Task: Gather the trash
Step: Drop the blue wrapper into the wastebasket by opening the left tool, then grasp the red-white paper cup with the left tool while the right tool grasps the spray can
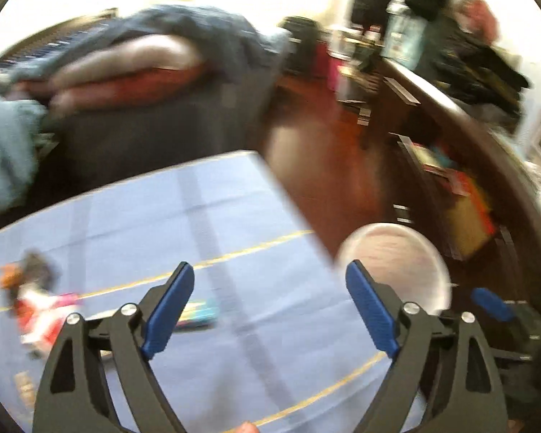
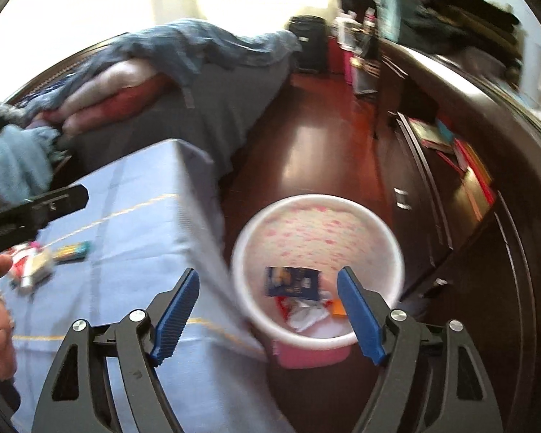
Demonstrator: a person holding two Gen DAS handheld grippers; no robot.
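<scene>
Both your left gripper [image 1: 270, 310] and right gripper [image 2: 268, 312] gape empty; wrappers [image 2: 299, 299] lie in the pink bin [image 2: 317, 355].

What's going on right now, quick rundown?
Left gripper and right gripper open, empty. Wrappers already in pink bin. More trash on blue tablecloth. Nothing blocking.

Both wrist views downward, sharing bin [image 2: 317, 267], table [image 2: 133, 216]

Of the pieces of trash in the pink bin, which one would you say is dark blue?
The flat wrapper standing against the bin's far inner wall; the others beneath it are white, red and orange.
</scene>
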